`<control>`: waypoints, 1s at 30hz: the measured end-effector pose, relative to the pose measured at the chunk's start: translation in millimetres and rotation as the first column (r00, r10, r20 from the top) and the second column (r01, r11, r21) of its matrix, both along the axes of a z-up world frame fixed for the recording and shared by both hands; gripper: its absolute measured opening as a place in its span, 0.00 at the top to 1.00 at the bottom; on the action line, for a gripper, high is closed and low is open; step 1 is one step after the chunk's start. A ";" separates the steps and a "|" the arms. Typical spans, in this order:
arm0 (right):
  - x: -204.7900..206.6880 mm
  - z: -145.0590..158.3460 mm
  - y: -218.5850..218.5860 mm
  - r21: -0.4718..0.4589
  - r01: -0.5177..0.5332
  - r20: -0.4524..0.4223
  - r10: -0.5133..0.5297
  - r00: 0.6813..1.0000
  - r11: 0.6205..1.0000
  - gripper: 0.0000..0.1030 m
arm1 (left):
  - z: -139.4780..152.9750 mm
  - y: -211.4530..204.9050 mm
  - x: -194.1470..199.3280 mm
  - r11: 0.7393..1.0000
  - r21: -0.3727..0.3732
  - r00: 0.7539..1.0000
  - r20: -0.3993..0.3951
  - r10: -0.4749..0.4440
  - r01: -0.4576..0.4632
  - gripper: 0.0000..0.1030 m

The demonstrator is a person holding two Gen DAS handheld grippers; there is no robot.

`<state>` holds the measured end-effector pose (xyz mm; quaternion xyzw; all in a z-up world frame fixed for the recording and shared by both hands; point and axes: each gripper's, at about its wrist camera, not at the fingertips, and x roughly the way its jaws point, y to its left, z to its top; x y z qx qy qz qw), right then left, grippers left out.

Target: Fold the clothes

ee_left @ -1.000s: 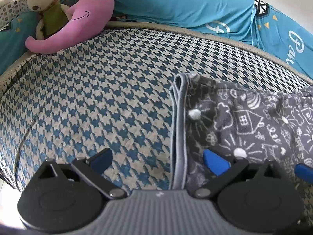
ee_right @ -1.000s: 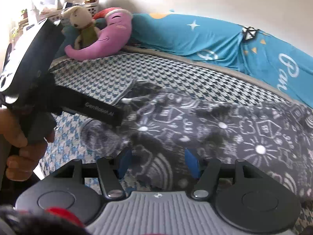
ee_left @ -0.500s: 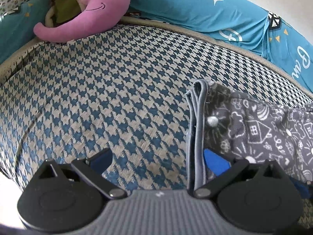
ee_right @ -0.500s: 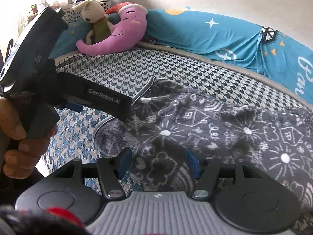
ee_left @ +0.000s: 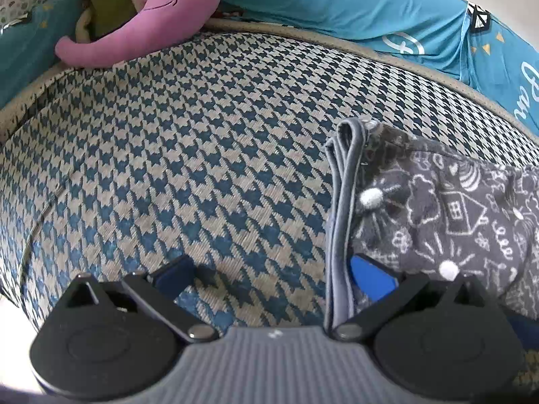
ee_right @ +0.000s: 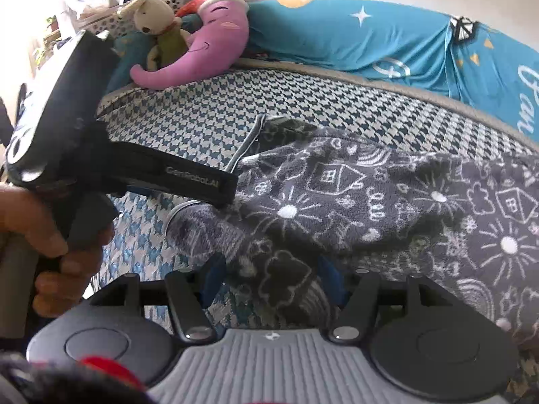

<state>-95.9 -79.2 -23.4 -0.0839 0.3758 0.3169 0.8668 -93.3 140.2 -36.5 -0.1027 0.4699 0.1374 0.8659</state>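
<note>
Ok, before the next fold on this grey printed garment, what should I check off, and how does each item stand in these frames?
1. Left gripper open: ok, jaws wide apart.
2. Garment's piped edge inside the left jaws: ok, it runs just inside the right-hand finger.
3. Right gripper astride the grey garment: ok, cloth bunches between its fingers.
4. Right gripper clamped on the cloth: not ok, jaws look open.
5. Houndstooth bed surface free left of the garment: ok.
6. Pink moon plush and bunny toy out of the way: ok, at the far edge.
</note>
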 end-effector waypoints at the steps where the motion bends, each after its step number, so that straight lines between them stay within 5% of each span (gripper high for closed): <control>1: 0.4 2.6 -3.9 0.006 0.002 -0.004 -0.002 1.000 1.000 0.40 | -0.1 0.5 -0.2 1.000 -0.002 1.000 0.002 0.002 -0.002 0.00; 8: 13.6 25.7 -58.7 0.115 0.163 -0.047 -0.158 0.986 0.980 0.40 | 21.5 -6.5 -5.9 0.998 0.054 0.995 0.098 0.025 -0.031 0.00; 11: 18.1 33.3 -78.1 0.136 0.231 -0.031 -0.229 0.973 0.963 0.40 | 29.6 -11.4 -4.4 1.000 0.014 0.992 0.128 0.022 -0.024 0.00; 24: 35.8 49.5 -114.4 0.145 0.321 0.049 -0.331 0.942 0.936 0.41 | 40.5 -73.2 6.9 0.989 -0.034 0.979 0.150 -0.139 0.146 0.00; 30: 55.1 42.6 -117.7 0.129 0.323 0.046 -0.332 0.942 0.937 0.71 | 32.1 -87.3 13.6 0.986 -0.043 0.980 0.121 -0.158 0.164 0.00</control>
